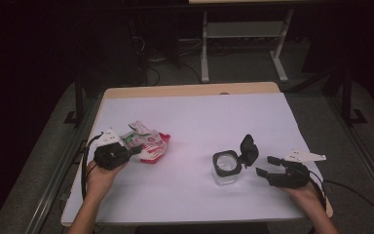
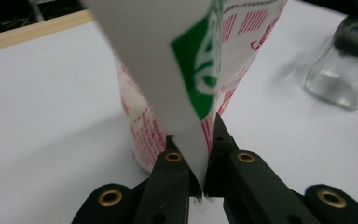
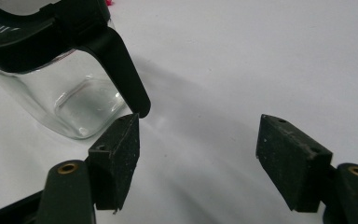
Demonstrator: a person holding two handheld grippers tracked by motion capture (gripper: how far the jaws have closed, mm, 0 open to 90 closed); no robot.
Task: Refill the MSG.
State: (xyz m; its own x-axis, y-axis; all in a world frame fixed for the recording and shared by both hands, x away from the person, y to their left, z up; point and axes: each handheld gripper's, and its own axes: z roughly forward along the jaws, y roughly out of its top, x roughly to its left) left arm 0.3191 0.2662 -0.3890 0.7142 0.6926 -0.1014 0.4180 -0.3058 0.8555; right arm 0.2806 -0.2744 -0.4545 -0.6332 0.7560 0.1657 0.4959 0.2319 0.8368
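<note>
Left hand-held gripper has clamped down on the edge of the red-and-green snack packet at the worktop's left side. Right hand-held gripper sits wide open just beside the glass jar, possibly touching its flipped-up black lid.

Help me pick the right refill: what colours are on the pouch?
White pouch with red print and a green patch, clearest in the left gripper view.

dim dark surroundings, bright table, blurry close-ups
</note>
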